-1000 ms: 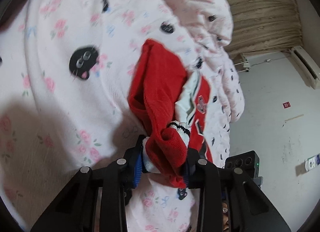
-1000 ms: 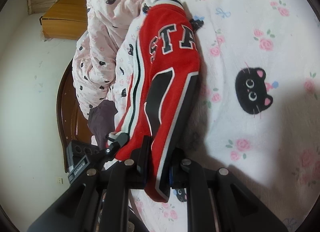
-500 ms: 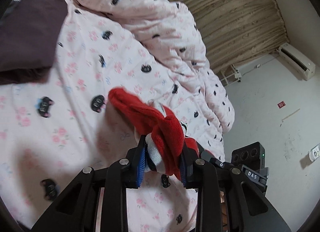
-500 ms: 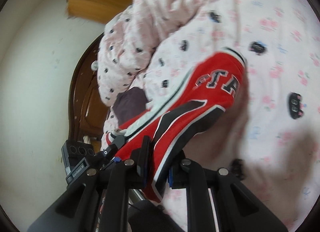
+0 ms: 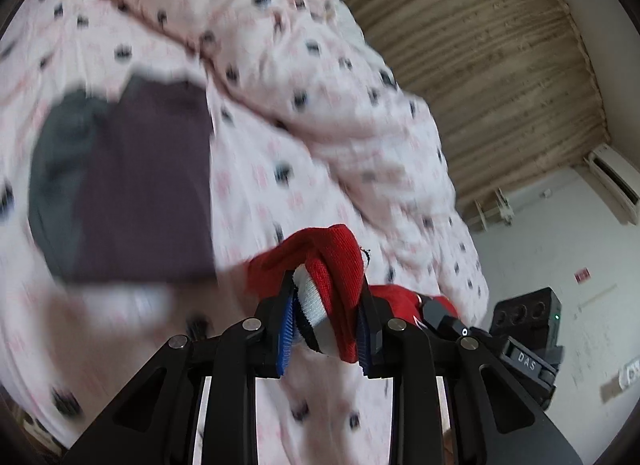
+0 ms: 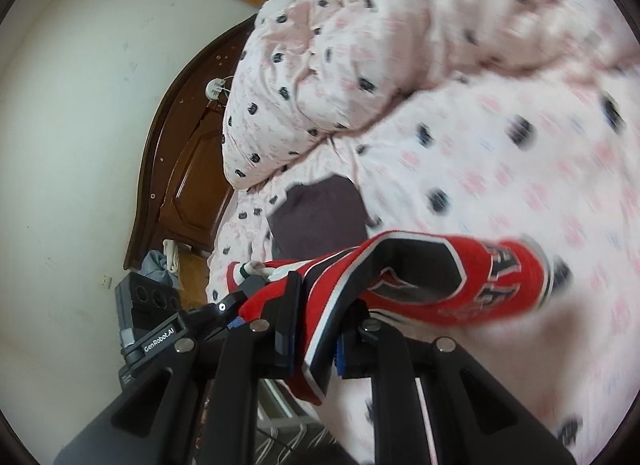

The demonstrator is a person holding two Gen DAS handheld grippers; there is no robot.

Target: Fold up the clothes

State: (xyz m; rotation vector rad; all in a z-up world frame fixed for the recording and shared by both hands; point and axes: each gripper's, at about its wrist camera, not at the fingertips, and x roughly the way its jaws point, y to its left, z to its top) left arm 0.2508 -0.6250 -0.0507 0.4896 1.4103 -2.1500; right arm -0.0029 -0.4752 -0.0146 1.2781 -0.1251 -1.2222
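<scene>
A red knit garment [image 6: 448, 285] with black panels, white trim and white lettering hangs off the bed between both grippers. My left gripper [image 5: 326, 325] is shut on a bunched red end with a white and navy striped cuff [image 5: 312, 305]. My right gripper [image 6: 316, 329] is shut on the other edge, and the lettered end sticks out to the right above the sheet. In the right wrist view the left gripper [image 6: 236, 301] shows just to the left, close by. A folded dark purple garment [image 5: 152, 185] lies on the bed, also seen as the same purple garment [image 6: 320, 221].
The bed carries a pink sheet [image 5: 248, 153] with black cat faces and a rumpled matching duvet [image 6: 340, 65]. A dark wooden headboard [image 6: 180, 169] stands against a white wall. A tan curtain [image 5: 500, 57] and an air conditioner [image 5: 616, 189] lie beyond the bed.
Both grippers have lifted and swung the red garment away from the sheet toward the folded purple garment. The views now look along the bed toward duvet and headboard. Both grips are unchanged.
</scene>
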